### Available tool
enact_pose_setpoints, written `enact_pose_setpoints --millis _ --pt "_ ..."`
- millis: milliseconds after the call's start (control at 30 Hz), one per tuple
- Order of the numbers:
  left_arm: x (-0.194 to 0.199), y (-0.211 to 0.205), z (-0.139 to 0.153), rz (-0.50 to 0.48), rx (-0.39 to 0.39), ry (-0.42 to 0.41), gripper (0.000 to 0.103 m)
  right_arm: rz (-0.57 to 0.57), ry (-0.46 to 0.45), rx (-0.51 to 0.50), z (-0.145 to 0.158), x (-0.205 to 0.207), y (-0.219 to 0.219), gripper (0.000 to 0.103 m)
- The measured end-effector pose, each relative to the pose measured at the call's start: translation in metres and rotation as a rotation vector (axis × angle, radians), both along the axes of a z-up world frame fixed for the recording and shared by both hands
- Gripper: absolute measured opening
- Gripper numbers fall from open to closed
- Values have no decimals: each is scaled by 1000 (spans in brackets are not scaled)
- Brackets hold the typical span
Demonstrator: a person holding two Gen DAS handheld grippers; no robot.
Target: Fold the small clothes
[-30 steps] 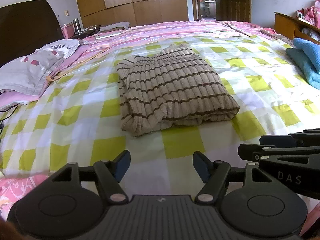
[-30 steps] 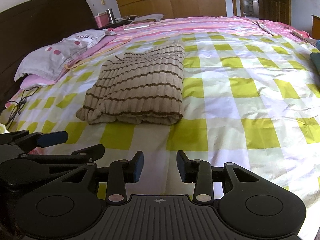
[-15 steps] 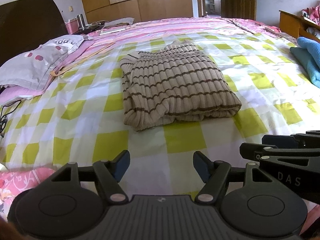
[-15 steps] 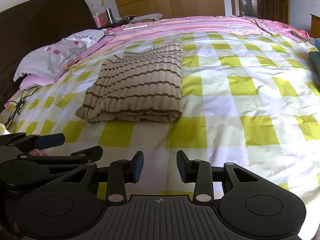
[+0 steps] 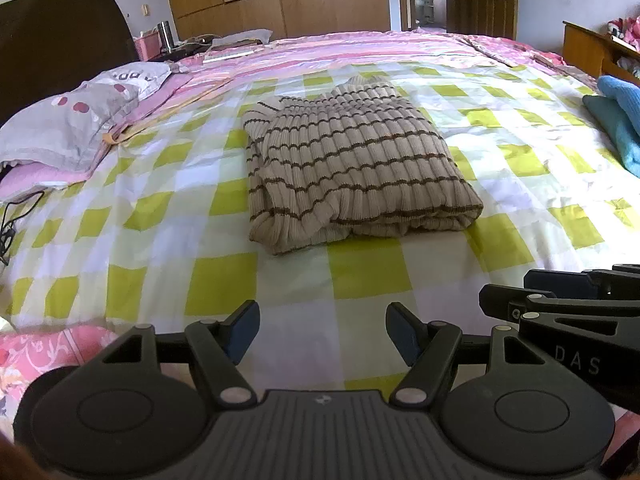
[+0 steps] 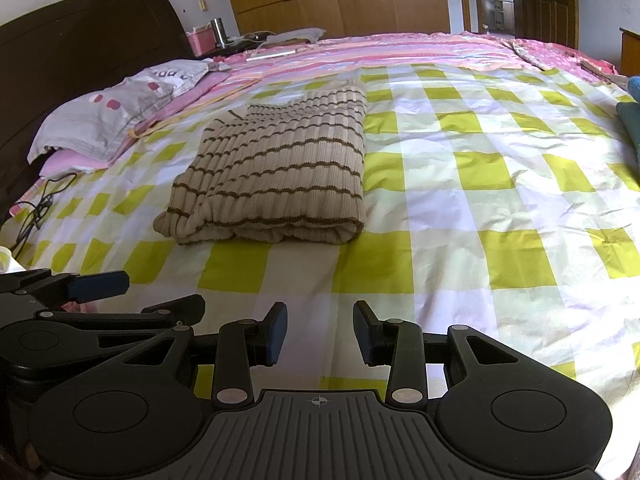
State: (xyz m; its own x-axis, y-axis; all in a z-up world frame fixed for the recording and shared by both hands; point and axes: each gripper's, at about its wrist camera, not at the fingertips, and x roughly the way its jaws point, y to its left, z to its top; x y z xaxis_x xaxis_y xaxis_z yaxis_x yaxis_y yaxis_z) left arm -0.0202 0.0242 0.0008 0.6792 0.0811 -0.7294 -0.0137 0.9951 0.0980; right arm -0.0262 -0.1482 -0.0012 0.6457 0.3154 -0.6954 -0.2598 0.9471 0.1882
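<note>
Beige ribbed knit with brown stripes, the folded sweater [image 5: 352,168] is lying on the green-checked bedsheet [image 5: 160,208], and it is looking a little nearer and larger than one second ago. The left gripper [image 5: 322,334] and the right gripper [image 6: 320,332] are hovering just in front of it, both with jaws spread wide and holding nothing, as before. Only the left view is showing the blue cloth [image 5: 618,120] fully; the right view is showing more of the dark headboard [image 6: 80,44].
</note>
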Motion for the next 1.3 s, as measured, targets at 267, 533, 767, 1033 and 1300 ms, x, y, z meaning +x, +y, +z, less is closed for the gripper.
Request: enact_pose_setpoints --millis 267,533,767,1033,1300 --pt "-1 2 0 11 -24 10 74 -1 0 2 0 -1 0 36" --pt "0 4 -1 16 -37 14 76 -5 10 9 -1 -6 0 36" --pt "-1 5 -1 23 -48 18 78 -8 9 12 -1 -6 -1 36" --pt "-1 4 -1 19 -38 14 78 -14 11 14 -2 -6 -1 36" --pt "-1 4 -1 19 -38 15 78 -14 13 16 -2 -7 -2 36"
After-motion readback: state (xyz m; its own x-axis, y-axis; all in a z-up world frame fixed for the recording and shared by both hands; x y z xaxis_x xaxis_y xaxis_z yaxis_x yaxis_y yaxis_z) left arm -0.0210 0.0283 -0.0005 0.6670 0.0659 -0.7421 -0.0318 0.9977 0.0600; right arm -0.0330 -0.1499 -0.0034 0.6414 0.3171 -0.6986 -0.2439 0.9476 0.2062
